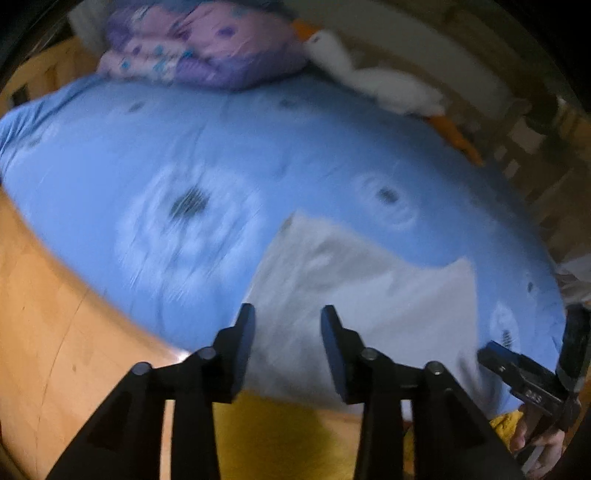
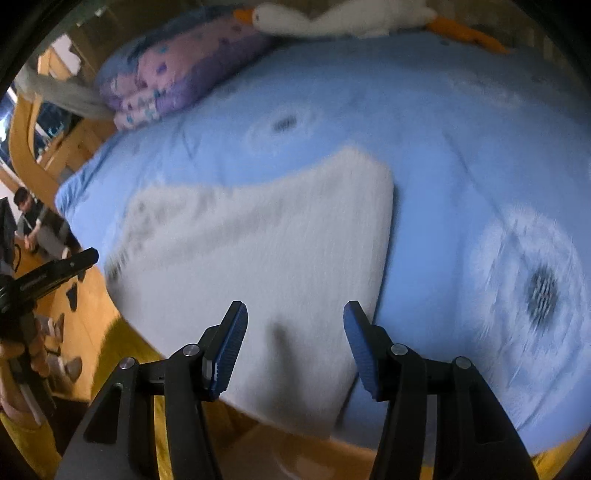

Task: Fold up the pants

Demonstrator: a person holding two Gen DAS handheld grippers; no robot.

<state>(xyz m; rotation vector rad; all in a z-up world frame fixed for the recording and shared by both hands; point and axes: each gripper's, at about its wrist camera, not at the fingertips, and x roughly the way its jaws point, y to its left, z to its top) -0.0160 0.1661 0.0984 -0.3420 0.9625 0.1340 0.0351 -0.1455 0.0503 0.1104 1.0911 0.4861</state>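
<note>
we see the pants [image 2: 258,236] lying on the bed [image 2: 443,147] at its near edge. a pillow [image 2: 177,74] lies at the far end, a plush goose [image 2: 343,18] just beside it.

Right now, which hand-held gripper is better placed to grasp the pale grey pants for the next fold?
Probably the right hand-held gripper: its open jaws hang over the pale grey pants. The left hand-held gripper, also open, sits by their edge.
</note>
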